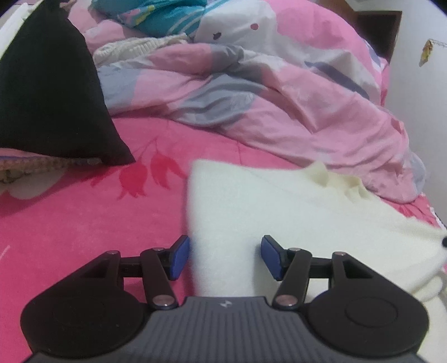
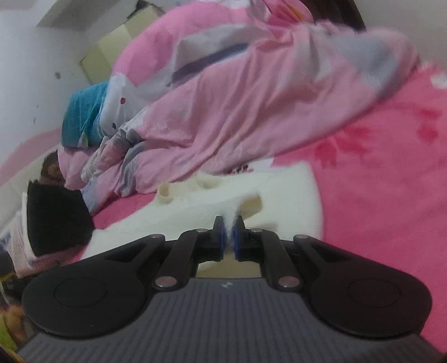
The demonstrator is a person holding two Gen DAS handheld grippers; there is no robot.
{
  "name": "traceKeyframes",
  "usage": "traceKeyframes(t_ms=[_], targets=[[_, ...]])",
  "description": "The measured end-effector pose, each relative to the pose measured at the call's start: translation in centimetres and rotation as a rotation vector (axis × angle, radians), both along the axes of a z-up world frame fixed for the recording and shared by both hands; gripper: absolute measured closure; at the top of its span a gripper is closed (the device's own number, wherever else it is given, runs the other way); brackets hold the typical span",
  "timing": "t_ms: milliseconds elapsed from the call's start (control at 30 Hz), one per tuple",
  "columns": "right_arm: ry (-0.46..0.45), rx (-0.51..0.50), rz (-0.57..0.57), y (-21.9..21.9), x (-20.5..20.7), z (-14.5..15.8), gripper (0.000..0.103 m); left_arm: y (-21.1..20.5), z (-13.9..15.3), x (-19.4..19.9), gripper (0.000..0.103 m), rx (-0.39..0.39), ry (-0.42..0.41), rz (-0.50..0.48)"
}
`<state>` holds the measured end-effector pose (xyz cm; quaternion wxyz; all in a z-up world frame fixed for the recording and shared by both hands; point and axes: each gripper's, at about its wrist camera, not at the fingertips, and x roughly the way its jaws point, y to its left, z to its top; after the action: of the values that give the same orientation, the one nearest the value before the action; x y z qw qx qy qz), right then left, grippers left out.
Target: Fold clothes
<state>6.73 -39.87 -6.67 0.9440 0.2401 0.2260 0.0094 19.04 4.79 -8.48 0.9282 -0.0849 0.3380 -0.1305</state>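
We see a cream fleece garment lying spread on a bed with a bright pink sheet printed with darker pink flowers. In the left wrist view the left gripper stands open over the near edge of the garment, its blue pads apart, with the fabric below and between them; we cannot tell whether the pads touch it. In the right wrist view the right gripper is closed on a pinch of the same cream garment, a ridge of pale fabric squeezed up between its blue pads.

Behind the garment a crumpled pink, grey and white quilt is heaped along the far side of the bed, its edge just beside the garment's ruffled far edge. A black cloth lies folded at the left on a patterned pile, well apart from the cream garment. A teal item shows beyond the quilt.

The only mark we can make out is a small pale logo on the ribbed grey body of each gripper; we can read no writing.
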Motion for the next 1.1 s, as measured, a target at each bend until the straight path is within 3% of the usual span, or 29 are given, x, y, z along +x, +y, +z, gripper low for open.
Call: traceKeyframes(t_ms=[133, 300, 400, 600, 633, 667, 733, 833, 900, 1033, 1100], targets=[[0.171, 0.045, 0.011, -1.1, 0.7, -3.1, 0.098, 0.2, -0.6, 0.2, 0.040, -0.025, 0.021, -0.004], [0.142, 0.114, -0.037, -3.2, 0.1, -0.6, 0.091, 0.5, -0.9, 0.3, 0.039, -0.041, 0.027, -0.001], [0.152, 0.147, -0.043, -4.6, 1.8, -0.2, 0.088, 0.4, -1.0, 0.3, 0.039, -0.038, 0.021, 0.003], [0.240, 0.168, 0.004, -4.8, 5.7, -2.4, 0.089, 0.4, -1.2, 0.2, 0.038, -0.046, 0.016, 0.010], [0.230, 0.152, 0.018, -4.5, 5.6, -2.2, 0.091, 0.4, -1.2, 0.2, 0.038, -0.050, 0.016, 0.010], [0.221, 0.135, 0.032, -4.3, 5.4, -2.0, 0.101, 0.4, -1.3, 0.2, 0.038, -0.052, 0.015, 0.011], [0.205, 0.083, 0.060, -3.4, 5.0, -1.6, 0.102, 0.3, -1.3, 0.2, 0.038, -0.052, 0.011, 0.010], [0.120, -0.079, -0.022, -2.1, 3.6, 0.3, 0.103, 0.5, -1.2, 0.1, 0.038, -0.067, 0.009, 0.009], [0.071, -0.087, -0.060, -2.2, 2.9, 1.0, 0.103, 0.8, -0.9, 0.0, 0.039, -0.082, 0.007, 0.011], [0.169, -0.221, -0.075, -1.8, 3.8, -1.5, 0.103, 1.4, -0.2, -0.9, 0.039, -0.098, -0.011, 0.018], [0.181, -0.216, -0.078, -2.0, 4.0, -2.3, 0.103, 1.8, -0.5, -1.1, 0.038, -0.109, 0.005, 0.031]])
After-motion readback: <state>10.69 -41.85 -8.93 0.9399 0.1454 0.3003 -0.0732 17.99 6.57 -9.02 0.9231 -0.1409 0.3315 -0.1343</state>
